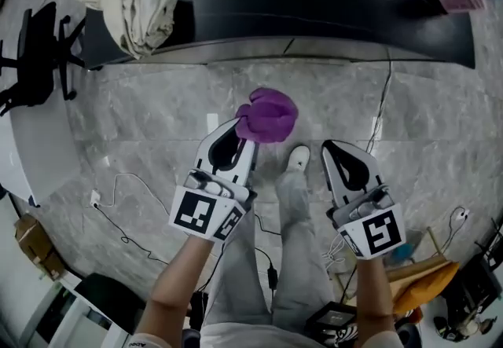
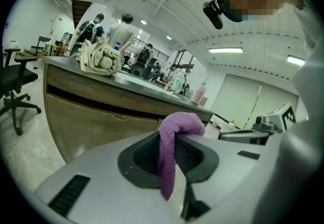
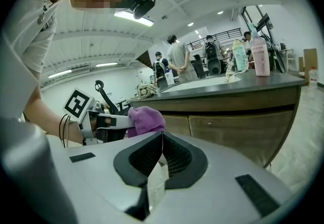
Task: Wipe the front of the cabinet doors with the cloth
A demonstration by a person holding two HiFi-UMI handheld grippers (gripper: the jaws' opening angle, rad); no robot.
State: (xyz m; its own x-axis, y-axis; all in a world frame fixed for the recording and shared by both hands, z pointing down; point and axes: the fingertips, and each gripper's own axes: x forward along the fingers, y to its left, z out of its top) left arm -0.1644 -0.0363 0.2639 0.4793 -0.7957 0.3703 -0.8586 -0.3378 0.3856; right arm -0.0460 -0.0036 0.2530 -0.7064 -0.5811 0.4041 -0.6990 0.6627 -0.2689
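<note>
Fingers of my left gripper (image 1: 245,128) pinched the crumpled purple cloth (image 1: 267,114) at frame centre; my right gripper's (image 1: 328,148) were pressed together, empty. I judged wiping not yet begun, with the brown wooden cabinet doors (image 2: 96,119) well apart.

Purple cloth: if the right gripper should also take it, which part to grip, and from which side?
Probably the bunched lump of the purple cloth that bulges past the left gripper's shut jaws. It is free and faces the right gripper, so come from the right, after opening its jaws.
</note>
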